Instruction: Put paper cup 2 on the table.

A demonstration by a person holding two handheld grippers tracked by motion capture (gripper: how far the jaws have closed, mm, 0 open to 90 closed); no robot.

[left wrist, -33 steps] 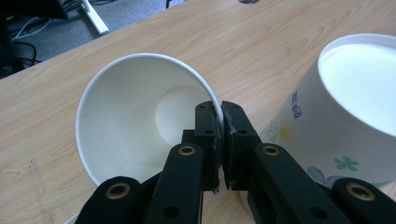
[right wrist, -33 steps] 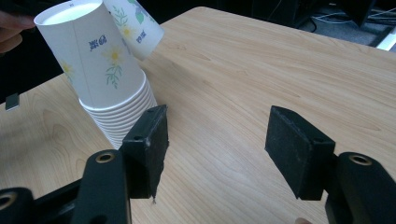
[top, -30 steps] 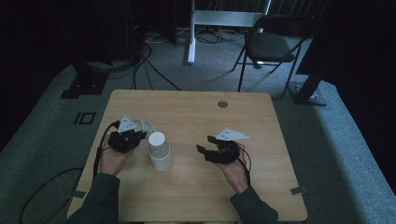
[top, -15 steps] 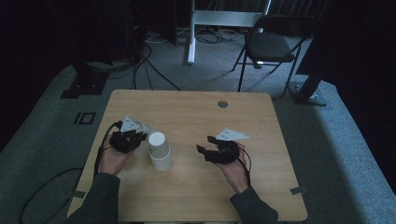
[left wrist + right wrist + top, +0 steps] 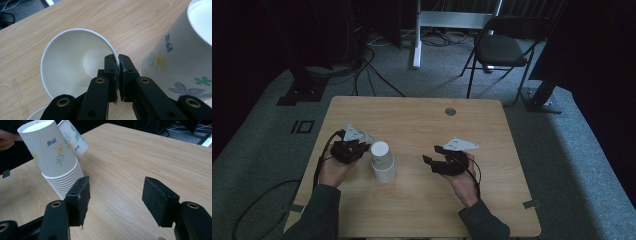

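A stack of upside-down flowered paper cups [image 5: 382, 161] [image 5: 55, 162] [image 5: 178, 53] stands on the wooden table [image 5: 412, 120], left of the middle. Just left of it my left gripper [image 5: 361, 145] [image 5: 118, 59] is shut on the rim of a single paper cup [image 5: 70, 67] [image 5: 366, 137] [image 5: 74, 135]. That cup lies tilted with its mouth toward the left gripper's camera, one jaw inside and one outside. To the right of the stack my right gripper [image 5: 432, 154] [image 5: 117, 185] is open with only bare table between its pads, which point at the stack.
A round grommet hole [image 5: 450, 111] sits near the table's far edge. Behind the table a folding chair [image 5: 504, 47] stands on grey carpet, and cables [image 5: 372, 75] trail over the floor. The rim of another cup [image 5: 37, 116] shows under the left gripper.
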